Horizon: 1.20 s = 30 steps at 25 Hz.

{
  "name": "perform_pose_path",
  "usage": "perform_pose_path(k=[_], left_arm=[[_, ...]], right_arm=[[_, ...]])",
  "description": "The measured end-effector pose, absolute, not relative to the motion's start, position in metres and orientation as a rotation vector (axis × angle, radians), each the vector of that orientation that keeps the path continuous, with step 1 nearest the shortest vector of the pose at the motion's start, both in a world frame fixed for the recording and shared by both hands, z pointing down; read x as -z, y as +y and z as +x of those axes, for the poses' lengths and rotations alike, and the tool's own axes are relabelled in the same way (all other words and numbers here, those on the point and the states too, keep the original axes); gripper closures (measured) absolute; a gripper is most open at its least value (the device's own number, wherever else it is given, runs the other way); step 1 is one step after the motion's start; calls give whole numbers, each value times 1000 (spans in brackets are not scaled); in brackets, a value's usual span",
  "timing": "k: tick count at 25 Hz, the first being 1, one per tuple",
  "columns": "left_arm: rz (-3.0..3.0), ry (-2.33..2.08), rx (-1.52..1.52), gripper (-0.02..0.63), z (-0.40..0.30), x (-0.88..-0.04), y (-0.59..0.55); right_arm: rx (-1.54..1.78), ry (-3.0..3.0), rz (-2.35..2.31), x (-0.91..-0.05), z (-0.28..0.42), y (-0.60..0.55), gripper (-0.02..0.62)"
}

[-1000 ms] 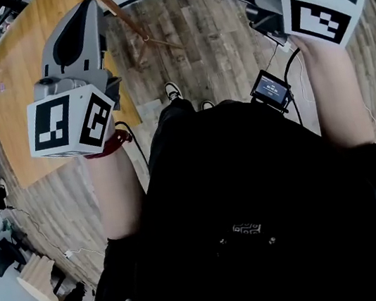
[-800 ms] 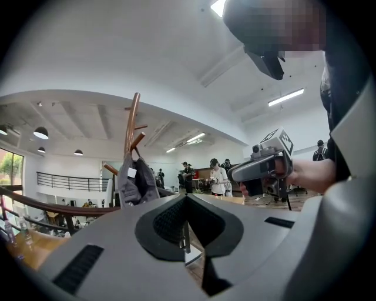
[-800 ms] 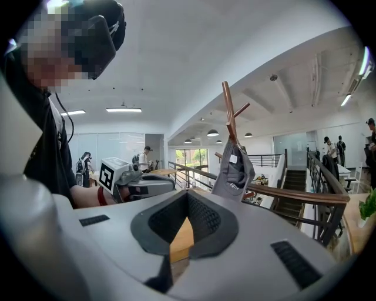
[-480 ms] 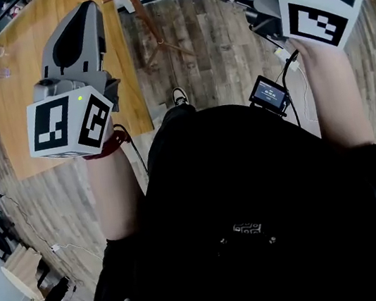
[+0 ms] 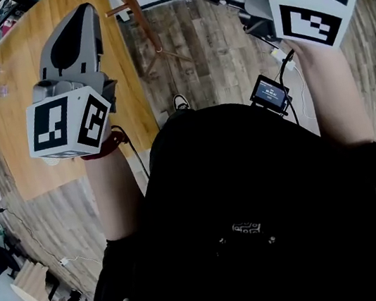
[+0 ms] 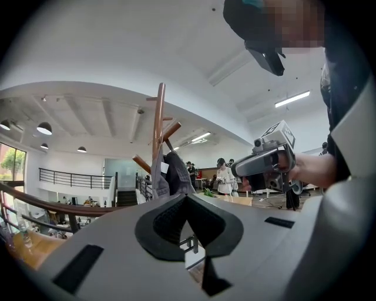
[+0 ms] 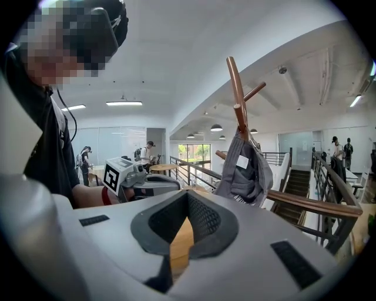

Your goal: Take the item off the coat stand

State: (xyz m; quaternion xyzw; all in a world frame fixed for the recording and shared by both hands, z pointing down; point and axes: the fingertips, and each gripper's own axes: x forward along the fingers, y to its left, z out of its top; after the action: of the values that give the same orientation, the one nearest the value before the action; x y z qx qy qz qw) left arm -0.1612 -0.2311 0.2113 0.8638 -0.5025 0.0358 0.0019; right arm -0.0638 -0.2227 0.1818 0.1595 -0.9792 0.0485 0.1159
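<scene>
The plank floor fills the head view, with a round pale wooden surface at the left. The stand rises from the floor just beside the surface's edge; its brown pole and slanting pegs show upright in both tool views. The item, a grey cloth piece with a white label, hangs from a peg high on the stand, and it also shows beyond the left tool's tips. It is well apart from both tools. The left tool is held over the surface, clenched with its tips together and nothing between them. The right tool is held over the floor, likewise clenched and empty, and points toward the item.
</scene>
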Motion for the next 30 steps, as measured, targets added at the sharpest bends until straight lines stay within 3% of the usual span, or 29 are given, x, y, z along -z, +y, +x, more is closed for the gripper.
perform_pose_path(k=[12,30], left_arm=[[2756,-1507,-101,600,-209,-232,-271],[2680,-1575,-43,600,-200,-219,-328]], right_arm=[[-161,-2830,578,-188,-98,-262,577],[-123,-2930,419,-165,-78,-338,577]])
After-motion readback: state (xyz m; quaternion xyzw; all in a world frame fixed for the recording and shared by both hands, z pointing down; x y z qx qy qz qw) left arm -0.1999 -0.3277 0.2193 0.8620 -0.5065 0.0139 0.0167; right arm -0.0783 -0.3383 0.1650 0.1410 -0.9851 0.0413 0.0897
